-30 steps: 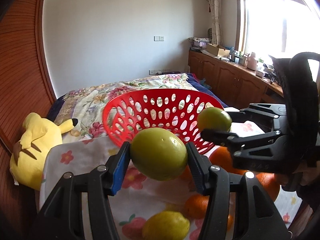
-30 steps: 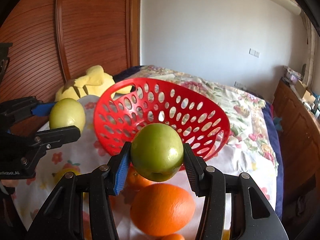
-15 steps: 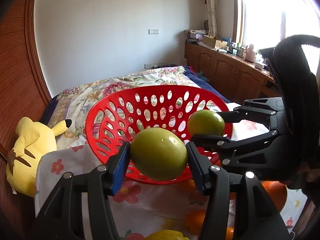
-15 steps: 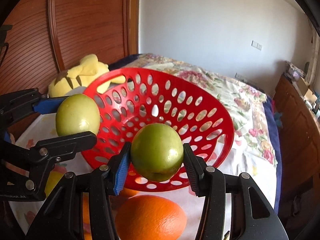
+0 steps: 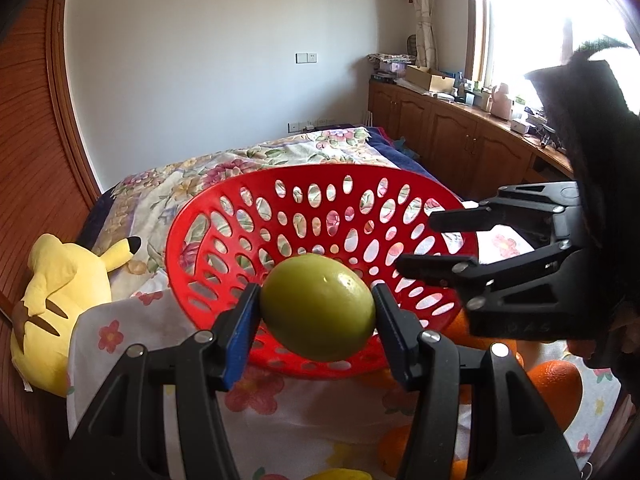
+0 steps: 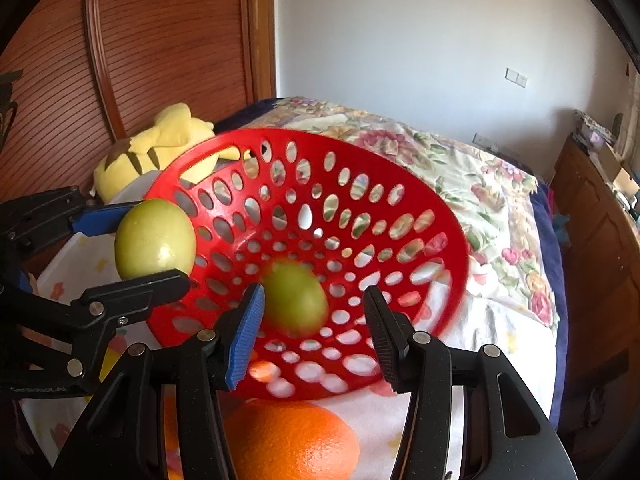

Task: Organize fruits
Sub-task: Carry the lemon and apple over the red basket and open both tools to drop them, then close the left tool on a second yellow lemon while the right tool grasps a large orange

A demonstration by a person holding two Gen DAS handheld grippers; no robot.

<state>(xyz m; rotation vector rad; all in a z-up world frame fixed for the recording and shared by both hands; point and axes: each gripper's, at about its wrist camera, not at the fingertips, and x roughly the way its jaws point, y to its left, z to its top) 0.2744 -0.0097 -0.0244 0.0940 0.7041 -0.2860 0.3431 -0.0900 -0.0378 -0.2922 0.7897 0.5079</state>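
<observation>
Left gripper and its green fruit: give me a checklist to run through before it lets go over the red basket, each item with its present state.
1. Left gripper grips the green fruit between both pads: ok.
2. Held fruit over the red basket: cannot tell; it shows in front of the near rim in the left wrist view and beside the left rim in the right wrist view.
3. Right gripper open and empty: ok.
4. Dropped green fruit settled: not ok, blurred, inside the basket.
5. Right gripper out of the drop path: not ok, its fingers reach over the basket's right side.
6. Oranges on the cloth left to gather: ok.
</observation>
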